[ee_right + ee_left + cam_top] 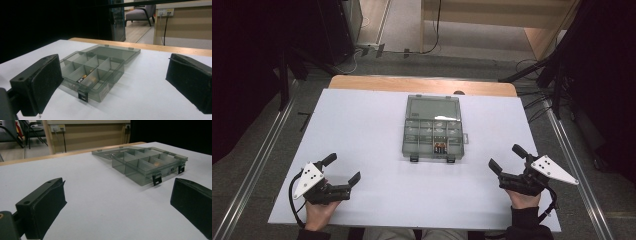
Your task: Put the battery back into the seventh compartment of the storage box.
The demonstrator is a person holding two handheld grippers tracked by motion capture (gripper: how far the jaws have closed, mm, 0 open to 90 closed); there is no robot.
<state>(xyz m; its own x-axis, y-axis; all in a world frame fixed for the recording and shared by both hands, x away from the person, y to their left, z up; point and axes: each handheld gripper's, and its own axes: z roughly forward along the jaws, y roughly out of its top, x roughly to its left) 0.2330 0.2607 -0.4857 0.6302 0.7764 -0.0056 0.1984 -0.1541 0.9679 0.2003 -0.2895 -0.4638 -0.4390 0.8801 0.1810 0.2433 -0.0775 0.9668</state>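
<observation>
Smoky plastic organizer box lying open (no legible label), left gripper and right gripper jaws spread, empty.

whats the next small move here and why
Probably bring the right hand-held gripper forward toward the organizer box. Both it and the left hand-held gripper rest open and empty near the table's front edge, and the box sits open mid-table, lid laid back, untouched.

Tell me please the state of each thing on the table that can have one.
Compartment box: open, lid folded flat behind it.
Latches: undone, at the box's near edge.
Battery: lying in a near compartment.
Left gripper: open, holds nothing.
Right gripper: open, holds nothing.
</observation>
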